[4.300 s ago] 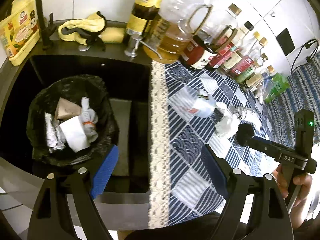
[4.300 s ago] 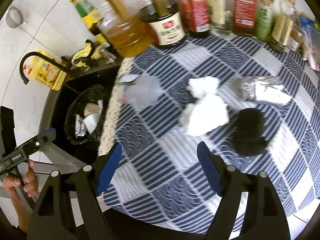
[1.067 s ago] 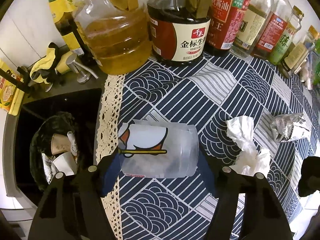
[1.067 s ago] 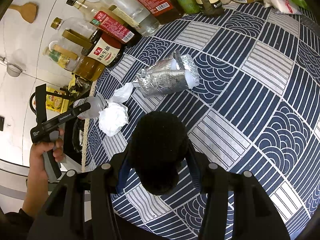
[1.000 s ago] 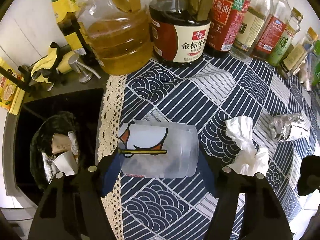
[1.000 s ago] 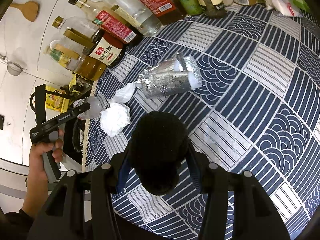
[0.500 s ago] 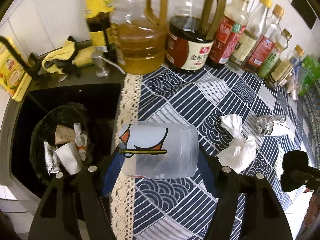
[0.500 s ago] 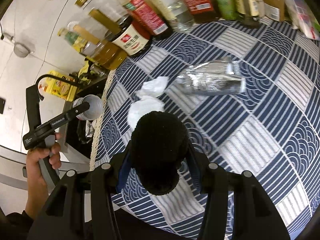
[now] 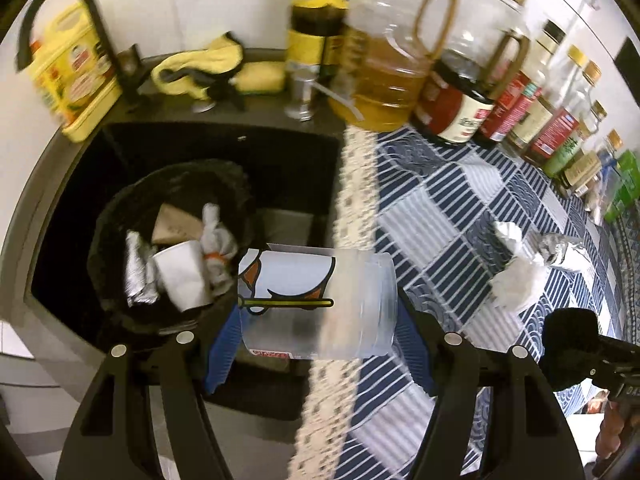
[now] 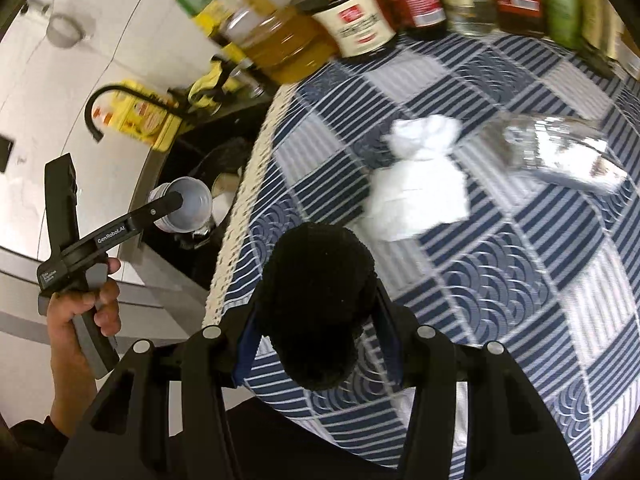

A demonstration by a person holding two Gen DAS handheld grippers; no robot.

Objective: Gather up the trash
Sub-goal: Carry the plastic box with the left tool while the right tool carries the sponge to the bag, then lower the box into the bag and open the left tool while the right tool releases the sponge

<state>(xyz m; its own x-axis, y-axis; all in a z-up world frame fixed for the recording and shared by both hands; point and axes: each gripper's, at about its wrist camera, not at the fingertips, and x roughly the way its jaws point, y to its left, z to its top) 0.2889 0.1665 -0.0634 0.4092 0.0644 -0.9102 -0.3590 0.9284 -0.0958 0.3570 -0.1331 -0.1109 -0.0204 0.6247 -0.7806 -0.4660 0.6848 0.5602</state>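
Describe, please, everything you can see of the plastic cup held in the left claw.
The plastic cup is translucent and frosted, with a printed cartoon in white, orange and black and a yellow stripe. It lies on its side, clamped between the blue pads of the left claw, mouth toward the black bin in the sink, above the cloth's lace edge. It looks empty.

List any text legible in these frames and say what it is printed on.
"GenRobot.AI": on the arm of the left gripper, seen from the right wrist view.
"DAS" (partly cut off): on the right gripper, left wrist view.
Bottle labels, cup sticker, yellow pack: too blurred to read.
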